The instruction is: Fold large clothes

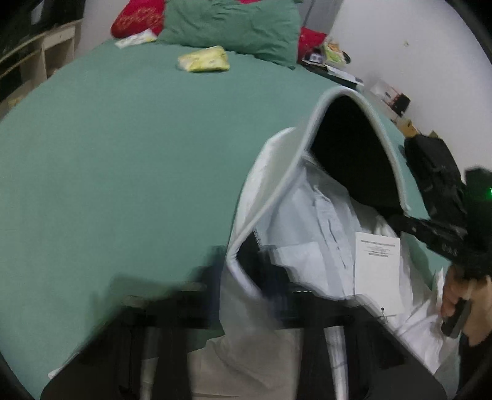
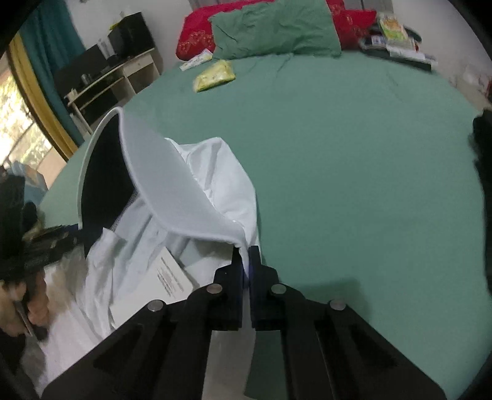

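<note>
Your right gripper (image 2: 245, 261) has its jaws pinched on the white cloth garment's (image 2: 215, 172) hem above the green-sheeted bed (image 2: 353, 172); your left gripper's (image 1: 246, 307) jaws are blurred, grip unclear.

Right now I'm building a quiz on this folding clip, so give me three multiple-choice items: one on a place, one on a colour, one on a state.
1. Where does the yellow packet lie?
A. On the bed sheet, in front of the green pillow
B. On the wooden shelf
C. Inside the white garment

2. What colour is the bed sheet?
A. Red
B. Green
C. White

3. How is the right gripper?
A. Wide open over the sheet
B. Shut on the white garment
C. Holding the paper tag

Answers:
1 A, the packet rests on the sheet just before the green pillow.
2 B, the sheet is green across the whole bed.
3 B, white cloth is pinched between its closed fingers.
</note>
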A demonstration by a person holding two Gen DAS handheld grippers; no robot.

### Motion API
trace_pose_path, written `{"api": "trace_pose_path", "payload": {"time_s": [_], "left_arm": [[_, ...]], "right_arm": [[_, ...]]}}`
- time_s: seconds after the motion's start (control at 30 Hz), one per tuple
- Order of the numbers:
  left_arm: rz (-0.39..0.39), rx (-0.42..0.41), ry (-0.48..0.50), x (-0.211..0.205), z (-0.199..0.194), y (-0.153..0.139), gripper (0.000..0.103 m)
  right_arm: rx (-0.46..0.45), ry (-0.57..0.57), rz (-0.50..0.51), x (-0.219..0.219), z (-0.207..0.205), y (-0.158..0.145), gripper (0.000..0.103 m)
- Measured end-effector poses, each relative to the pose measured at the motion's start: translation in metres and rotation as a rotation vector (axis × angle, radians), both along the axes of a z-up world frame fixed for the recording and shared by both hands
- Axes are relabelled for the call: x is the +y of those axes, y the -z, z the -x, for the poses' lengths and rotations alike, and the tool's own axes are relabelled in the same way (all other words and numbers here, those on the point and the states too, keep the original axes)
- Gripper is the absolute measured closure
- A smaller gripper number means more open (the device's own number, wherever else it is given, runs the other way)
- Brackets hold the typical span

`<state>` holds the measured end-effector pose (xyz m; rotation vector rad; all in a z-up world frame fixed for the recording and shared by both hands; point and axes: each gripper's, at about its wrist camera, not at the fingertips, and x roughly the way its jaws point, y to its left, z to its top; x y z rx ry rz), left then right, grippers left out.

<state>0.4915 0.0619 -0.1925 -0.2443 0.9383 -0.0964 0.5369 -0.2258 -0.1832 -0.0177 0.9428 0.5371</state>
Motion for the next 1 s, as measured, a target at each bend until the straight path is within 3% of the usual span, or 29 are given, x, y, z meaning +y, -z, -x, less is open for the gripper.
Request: {"api": "trace_pose_path", "payload": {"time_s": [0.2, 0.33, 0.4, 0.43, 0.5, 0.63, 0.67, 0.77, 0.87, 1.0], "left_arm": [[-0.066, -0.070, -0.027, 0.014, 0.046, -0.024, 0.096], [-0.111, -0.004, 0.069, 0.011, 0.072, -0.021, 0.095], [-0.106, 0.009, 0.093, 0.011, 0.082, -0.024, 0.083], [-0.106, 0.010, 0.102, 0.011, 0.088, -0.027, 0.073], [-0.098, -0.004, 0.096, 0.016, 0.096, -0.038, 0.067], [-0.025, -0.059, 0.072, 0.035, 0.108, -0.071, 0.064], [-0.012, -0.082, 0.064, 0.037, 0.108, -0.080, 0.060], [0.000, -0.147, 0.017, 0.038, 0.090, -0.100, 0.055], [0.022, -0.182, -0.006, 0.029, 0.063, -0.101, 0.053], [0.075, -0.105, 0.055, 0.008, 0.029, -0.071, 0.050]], "right_arm": [[-0.057, 0.016, 0.075, -0.039, 0.057, -0.025, 0.100], [-0.022, -0.024, 0.120, -0.051, 0.082, -0.017, 0.099], [0.018, -0.036, 0.120, -0.053, 0.088, -0.005, 0.099], [0.053, -0.048, 0.100, -0.054, 0.089, 0.000, 0.097], [0.095, -0.050, 0.090, -0.057, 0.087, 0.001, 0.088], [0.055, -0.063, 0.051, -0.072, 0.095, -0.021, 0.039], [0.049, -0.068, 0.041, -0.076, 0.097, -0.027, 0.033], [0.033, -0.062, 0.005, -0.084, 0.094, -0.043, 0.031], [0.048, -0.030, -0.050, -0.085, 0.076, -0.047, 0.031], [0.132, -0.021, -0.168, -0.073, 0.042, -0.035, 0.031]]}}
